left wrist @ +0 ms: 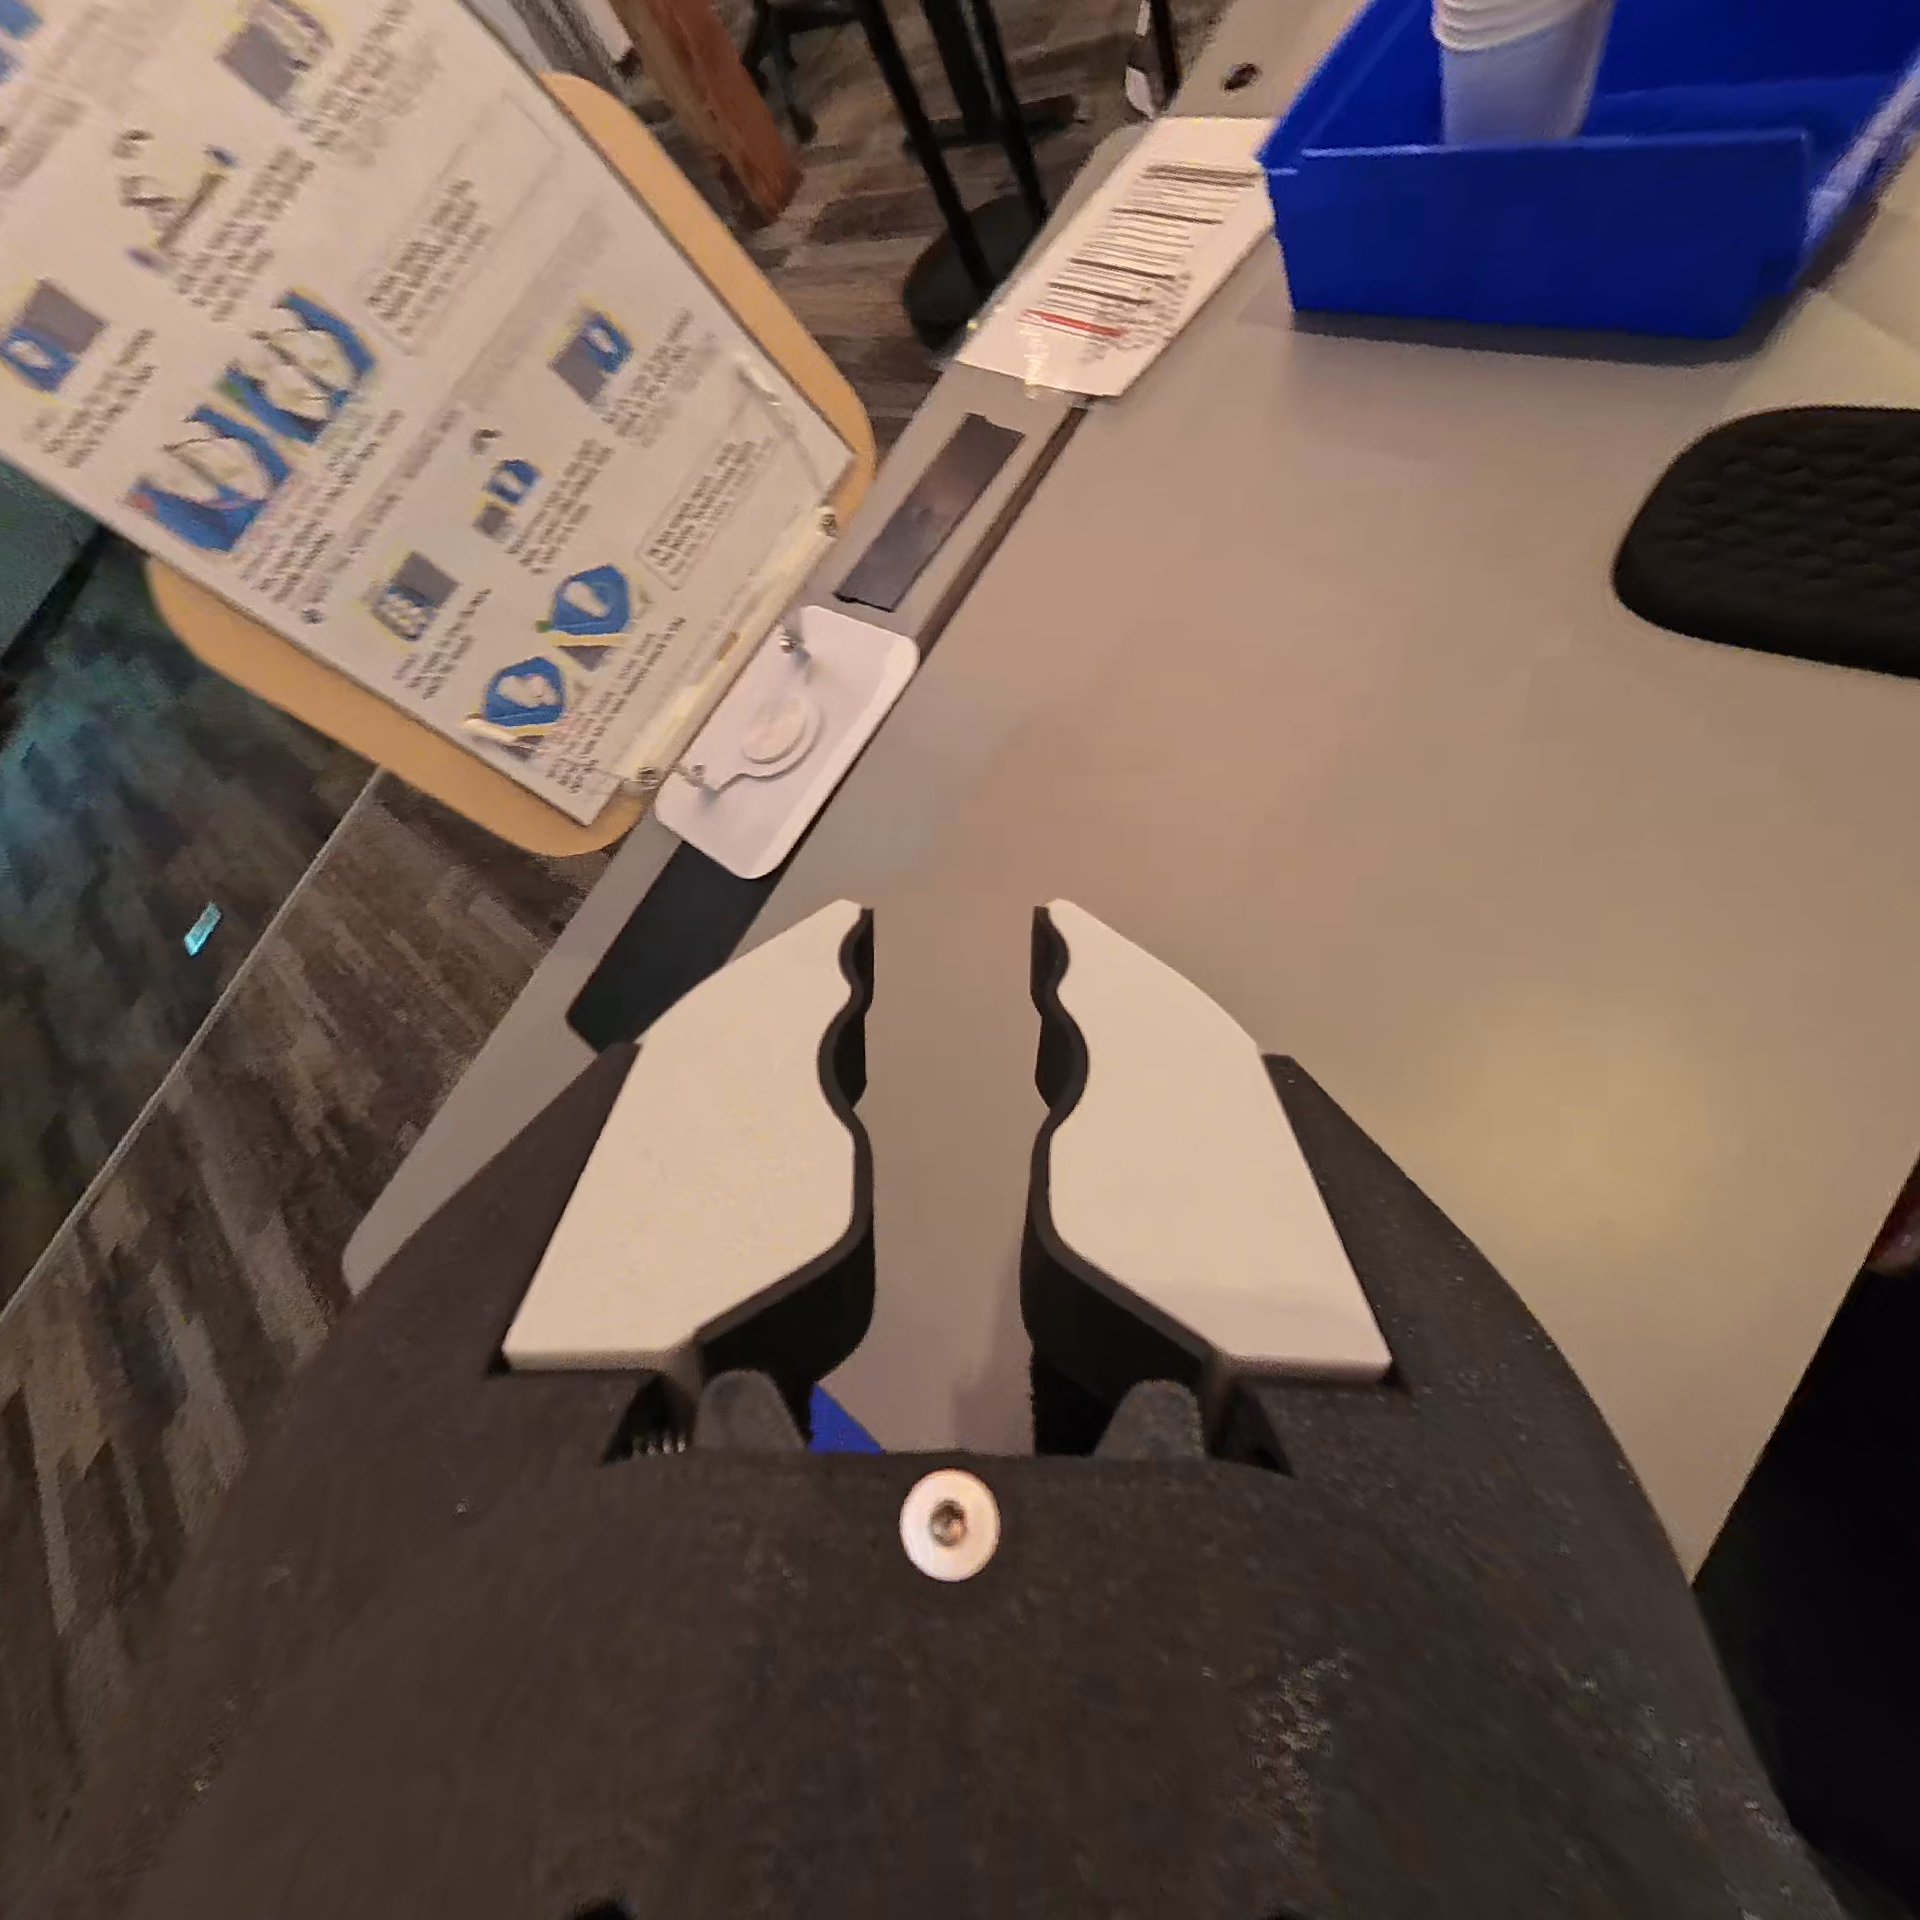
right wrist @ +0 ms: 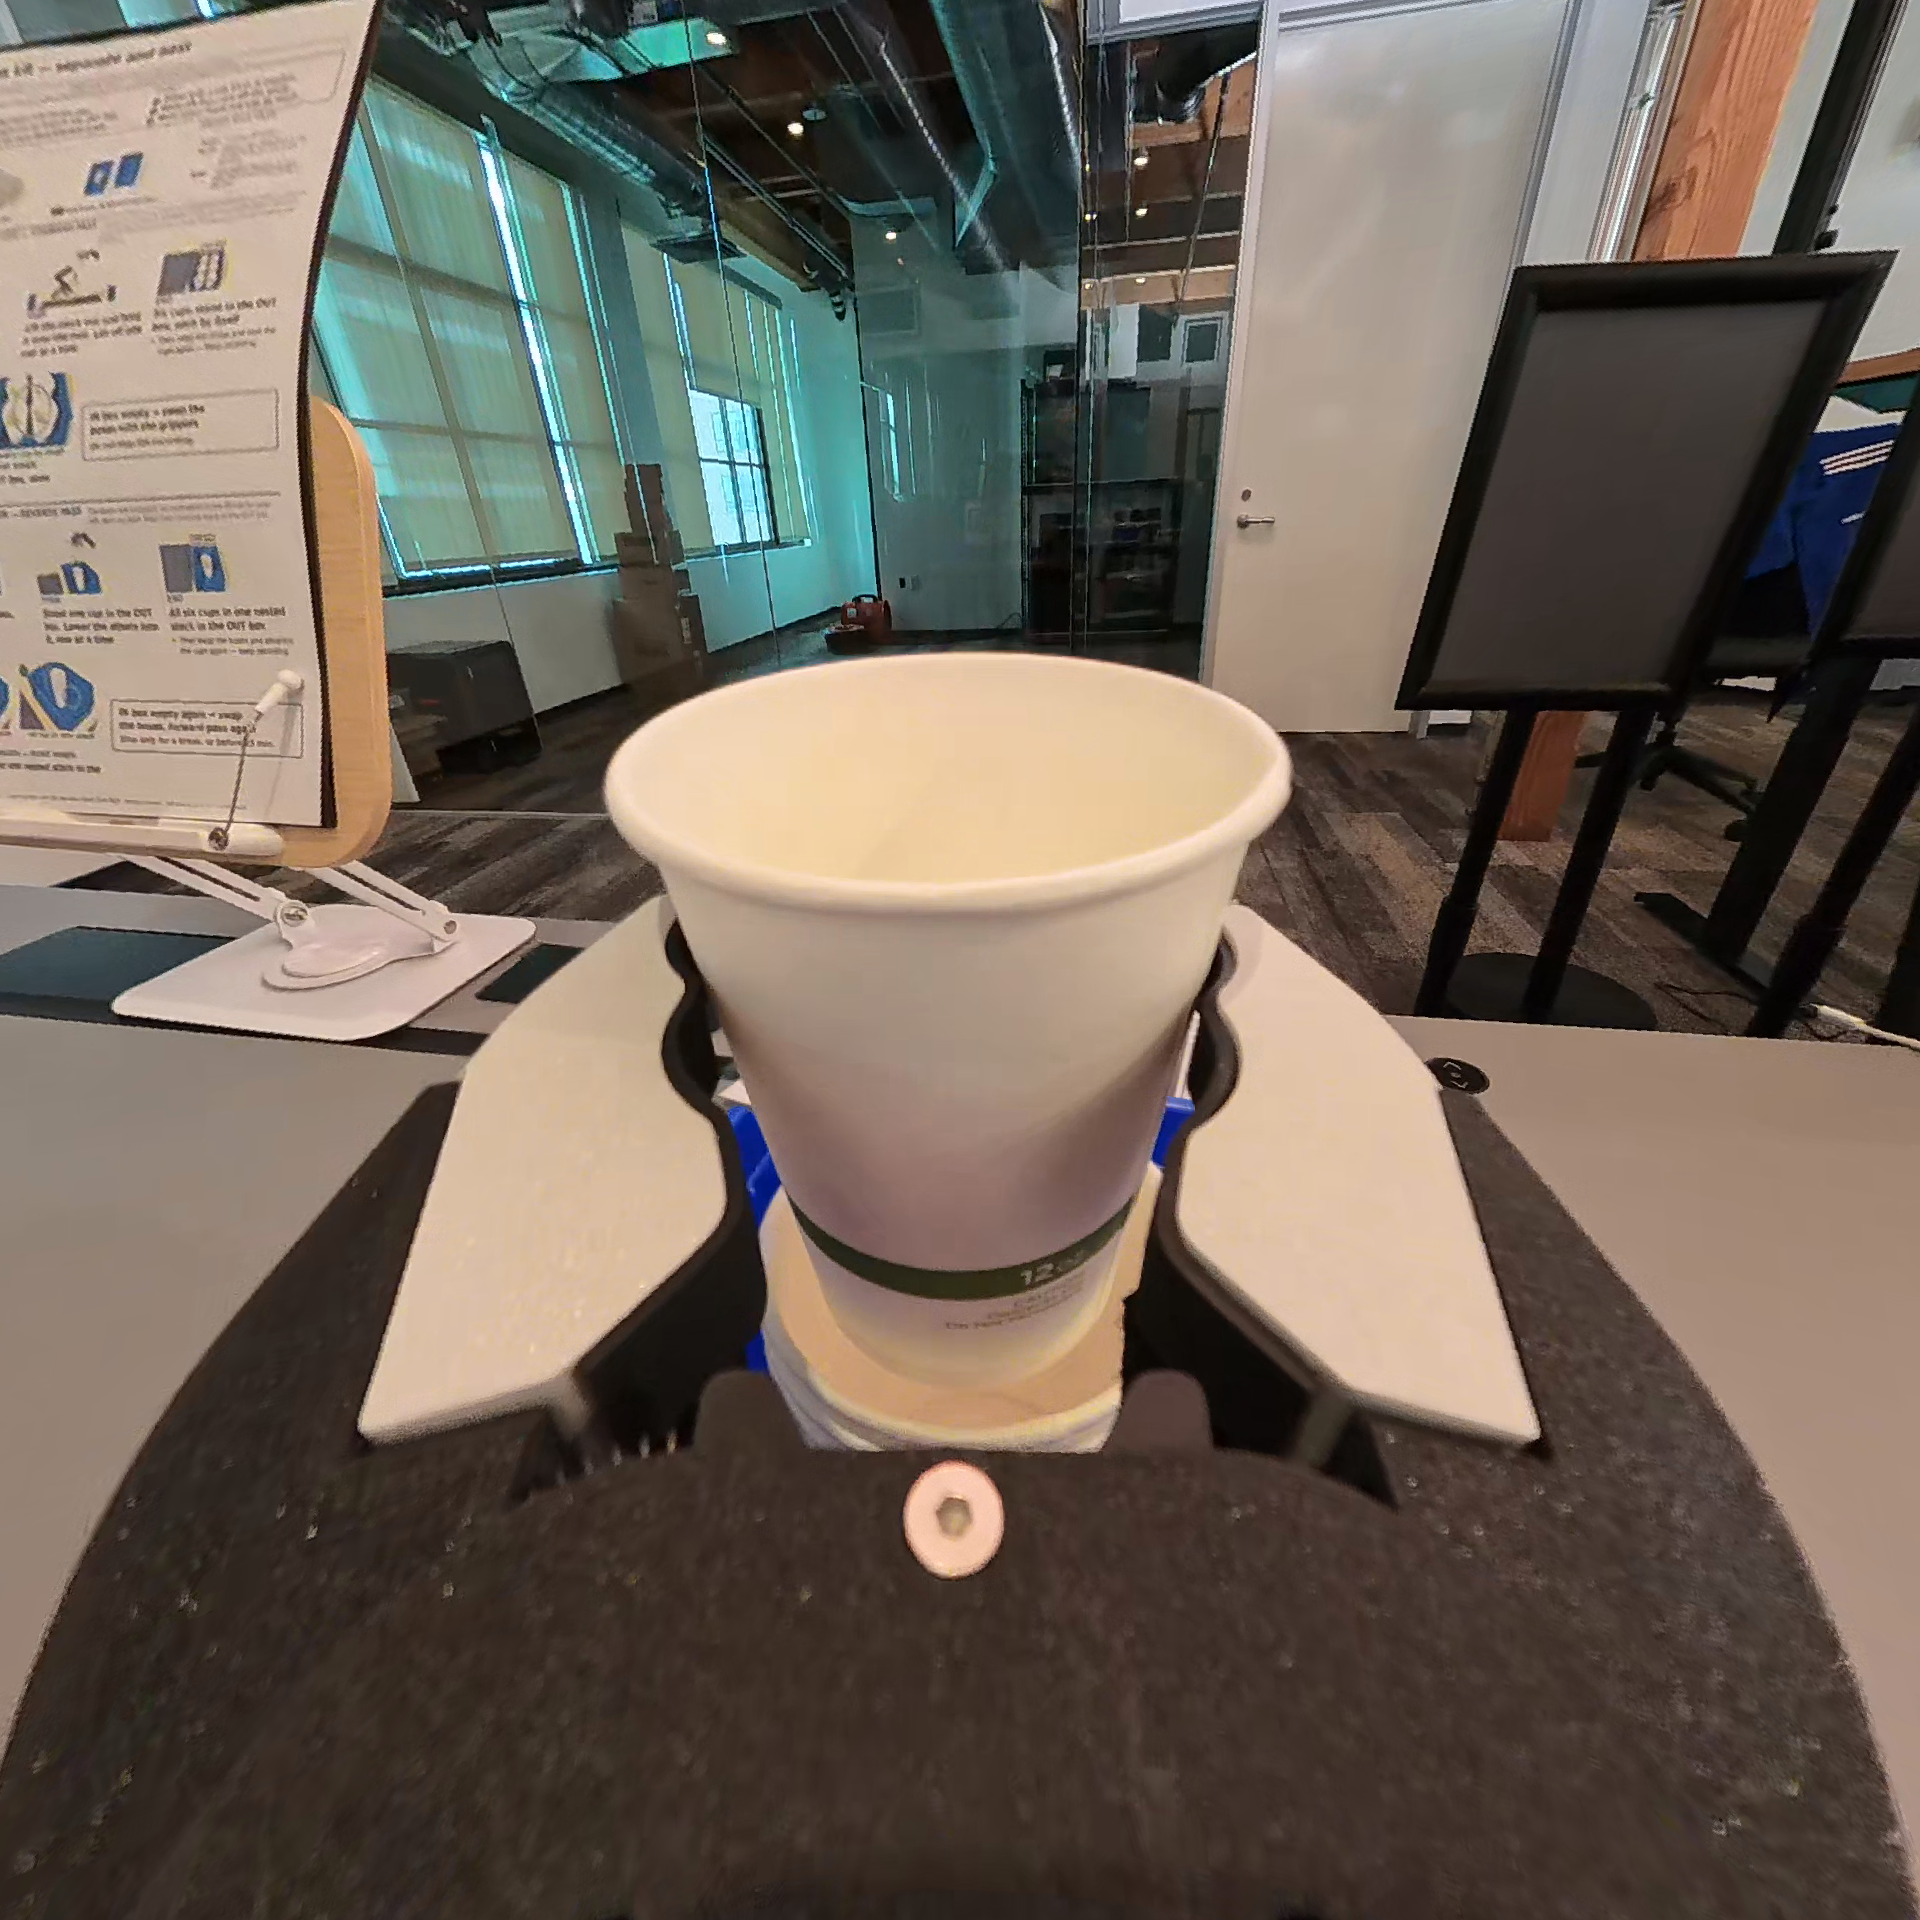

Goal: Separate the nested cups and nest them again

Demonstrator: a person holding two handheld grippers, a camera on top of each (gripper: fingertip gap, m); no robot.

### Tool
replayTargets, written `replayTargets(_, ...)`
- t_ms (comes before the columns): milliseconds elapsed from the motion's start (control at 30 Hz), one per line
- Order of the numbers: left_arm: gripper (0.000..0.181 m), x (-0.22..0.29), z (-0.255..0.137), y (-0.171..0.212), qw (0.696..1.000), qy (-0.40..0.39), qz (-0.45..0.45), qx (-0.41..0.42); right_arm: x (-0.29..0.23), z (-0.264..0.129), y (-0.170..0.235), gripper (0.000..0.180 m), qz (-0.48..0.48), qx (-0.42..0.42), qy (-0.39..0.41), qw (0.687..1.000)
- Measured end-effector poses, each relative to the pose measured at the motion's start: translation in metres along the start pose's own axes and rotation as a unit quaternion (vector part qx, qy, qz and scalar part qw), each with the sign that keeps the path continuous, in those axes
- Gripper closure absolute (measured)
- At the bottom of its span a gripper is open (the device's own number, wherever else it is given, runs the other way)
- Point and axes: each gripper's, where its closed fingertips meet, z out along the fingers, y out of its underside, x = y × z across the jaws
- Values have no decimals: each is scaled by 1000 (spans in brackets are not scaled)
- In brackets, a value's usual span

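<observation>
Low centre, left wrist view: my left gripper (left wrist: 952,914) hangs over bare table (left wrist: 1299,779), jaws parted with a gap, nothing between them.
Upper right: bin (left wrist: 1538,229), blue, with a pale stack (left wrist: 1512,73) of cups standing in it, well apart from my fingers.
Upper left: instruction sheet (left wrist: 343,364) on a tilted stand (left wrist: 790,738) at the table's edge.
Right edge: black pad (left wrist: 1787,540) lying flat.

Centre, right wrist view: my right gripper (right wrist: 951,987) is clamped on a white cup (right wrist: 945,935), upright, mouth towards the top of the frame.
Below the cup: rims of a stack (right wrist: 966,1397) directly beneath its base; the cup looks lifted clear or nearly so, though I cannot tell if they touch.
Behind the stack: blue bin (right wrist: 750,1153), only slivers showing.
Upper left: sheet (right wrist: 156,416) on its stand.

Step, my judgement: either pulling this cup off the stack or lowering it back; I cannot say which.
Next move calls for: keeping the cup vertical and centred over the stack, squeezing gently so the paper wall doesn't buckle.
</observation>
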Motion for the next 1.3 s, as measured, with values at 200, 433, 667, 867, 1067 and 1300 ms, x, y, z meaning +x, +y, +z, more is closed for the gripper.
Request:
replayTargets(200,154,-30,-19,4,999,-25,-42,11,1,2,11,90,-9,-13,1,1000)
replayTargets(433,154,-16,-16,10,1000,-19,-24,5,3,1,13,90,2,-13,1,1000)
replayTargets(667,154,-2,-10,6,1000,-7,-2,-1,1,-1,24,89,1,-30,-4,1000)
replayTargets(867,154,3,-7,6,1000,-1,4,-6,-3,0,36,88,-19,-63,-9,998)
replayTargets(1067,154,6,-8,3,1000,3,6,-4,-9,-2,43,88,-44,-109,-10,993)
replayTargets(1300,154,11,-11,2,1000,7,12,2,-6,-10,51,87,-57,-167,0,984)
